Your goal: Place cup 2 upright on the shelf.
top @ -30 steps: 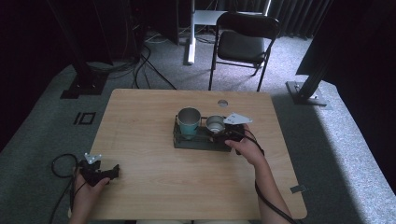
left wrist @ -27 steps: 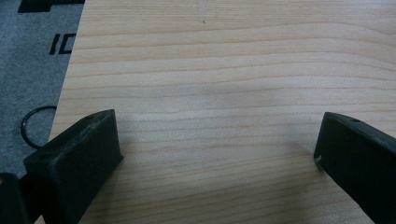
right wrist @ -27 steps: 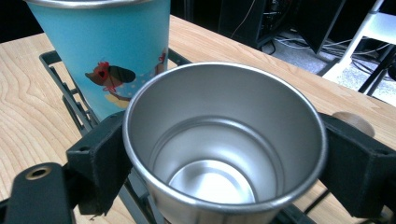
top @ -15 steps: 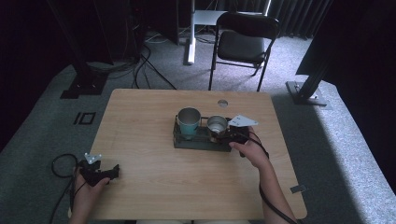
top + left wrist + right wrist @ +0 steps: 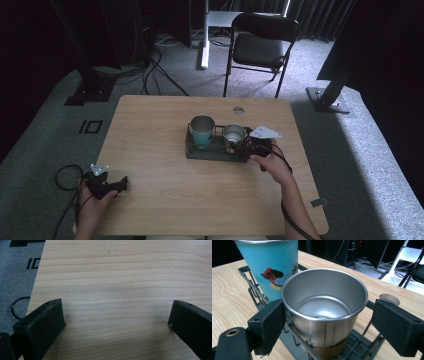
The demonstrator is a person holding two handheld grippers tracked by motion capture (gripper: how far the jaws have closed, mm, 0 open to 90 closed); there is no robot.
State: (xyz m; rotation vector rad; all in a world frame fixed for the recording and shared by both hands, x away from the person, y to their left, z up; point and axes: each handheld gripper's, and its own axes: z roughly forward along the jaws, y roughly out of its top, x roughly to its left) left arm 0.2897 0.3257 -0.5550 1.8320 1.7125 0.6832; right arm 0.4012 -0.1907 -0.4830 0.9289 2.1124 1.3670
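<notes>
A black wire rack (image 5: 210, 152) in the middle of the wooden table holds a teal cup (image 5: 202, 130) and, to its right, a steel cup (image 5: 234, 134). My right gripper (image 5: 246, 145) is at the rack's right end, open. In the right gripper view the gripper (image 5: 327, 322) has one jaw on each side of the empty steel cup (image 5: 324, 307). The left jaw is close against the wall and the right jaw stands apart. The teal cup (image 5: 269, 267) with a cartoon print stands behind. My left gripper (image 5: 117, 186) rests open at the table's front left corner, over bare wood (image 5: 115, 322).
A round grommet (image 5: 238, 110) sits in the table behind the rack. A folding chair (image 5: 262, 47) stands beyond the far edge. A cable loop (image 5: 62, 175) lies on the carpet left of the table. A dark stand base (image 5: 327, 100) is at the right.
My right gripper has moved forward toward the rack, bringing its jaws around the steel cup. The left gripper has stayed in place.
</notes>
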